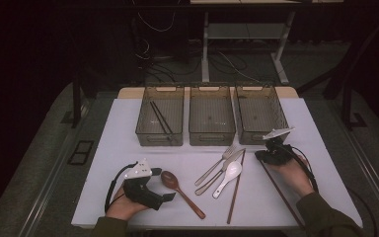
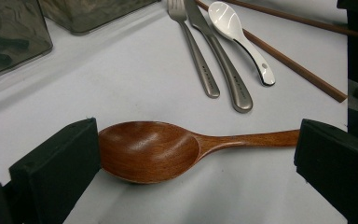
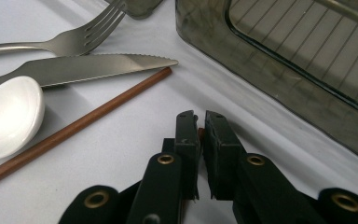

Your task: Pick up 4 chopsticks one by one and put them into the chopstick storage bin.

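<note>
Three clear bins stand in a row along the 12 o'clock edge of the white table (image 1: 301, 128): the left bin (image 1: 145, 118), the middle bin (image 1: 212, 134) and the right bin (image 1: 278, 118). We see a dark pair of chopsticks (image 1: 160, 118) lying in the left bin.

At about 7 o'clock on the table, a hand holds the left gripper (image 1: 160, 186) low over the surface. In the left gripper view we find its jaws spread wide, one at each end of the wooden spoon (image 2: 158, 149). One pad sits right at the tip of the bowl and the other at the handle, and we cannot tell whether either one touches. The wooden spoon lies flat on the table, bowl up, its handle running toward 5 o'clock in the high view.

At about 3 o'clock, just in front of the right bin, the other hand holds the right gripper (image 3: 201, 122). Its jaws are drawn narrow, and a sliver of brown shows between the pads. In the high view we take this for the tip of the held chopstick (image 1: 279, 190), which runs back toward 5 o'clock beside the sleeve.

Between the two grippers, near the centre, lie a loose chopstick (image 1: 236, 187), a knife (image 1: 222, 172), a fork (image 1: 214, 167) and a white spoon (image 1: 229, 175), close together and all pointing toward 1 o'clock
</note>
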Demonstrator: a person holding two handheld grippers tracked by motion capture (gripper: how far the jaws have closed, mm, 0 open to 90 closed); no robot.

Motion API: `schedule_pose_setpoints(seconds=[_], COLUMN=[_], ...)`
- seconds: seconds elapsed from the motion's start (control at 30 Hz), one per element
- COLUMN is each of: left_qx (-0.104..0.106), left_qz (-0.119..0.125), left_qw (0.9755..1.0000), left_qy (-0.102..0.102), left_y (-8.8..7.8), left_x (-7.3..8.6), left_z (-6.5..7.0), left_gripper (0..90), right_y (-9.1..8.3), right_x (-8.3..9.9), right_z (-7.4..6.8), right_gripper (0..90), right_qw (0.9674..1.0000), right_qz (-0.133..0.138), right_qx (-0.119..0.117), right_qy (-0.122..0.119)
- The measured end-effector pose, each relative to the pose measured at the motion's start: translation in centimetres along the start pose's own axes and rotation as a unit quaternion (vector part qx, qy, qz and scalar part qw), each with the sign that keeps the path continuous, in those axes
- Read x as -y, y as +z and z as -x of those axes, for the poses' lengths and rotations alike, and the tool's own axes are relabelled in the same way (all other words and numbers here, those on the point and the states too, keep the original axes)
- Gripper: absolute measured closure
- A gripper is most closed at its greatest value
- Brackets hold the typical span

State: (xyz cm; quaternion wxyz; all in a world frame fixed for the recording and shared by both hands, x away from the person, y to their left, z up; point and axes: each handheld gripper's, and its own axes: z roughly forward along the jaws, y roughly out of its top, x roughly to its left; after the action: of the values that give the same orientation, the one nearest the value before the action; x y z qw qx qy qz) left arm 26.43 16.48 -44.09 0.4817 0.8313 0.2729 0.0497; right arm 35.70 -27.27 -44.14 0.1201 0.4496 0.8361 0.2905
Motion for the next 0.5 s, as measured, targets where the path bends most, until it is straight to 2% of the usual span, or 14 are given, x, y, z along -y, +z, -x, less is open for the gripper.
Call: schedule_pose_setpoints(seconds=[0.5], left_qx=[0.0], left_qz=[0.0], left_qw=[1.0], left_qy=[0.001], left_y=[0.0], left_x=[0.0], left_z=[0.02], left_gripper=[0.0], right_y=[0.39], right_x=[-0.49], right_z=[-0.17], right_gripper=[85.9], right_qw=[1.0], right_qz=[0.002], right_qx=[0.001], right_qy=[-0.007])
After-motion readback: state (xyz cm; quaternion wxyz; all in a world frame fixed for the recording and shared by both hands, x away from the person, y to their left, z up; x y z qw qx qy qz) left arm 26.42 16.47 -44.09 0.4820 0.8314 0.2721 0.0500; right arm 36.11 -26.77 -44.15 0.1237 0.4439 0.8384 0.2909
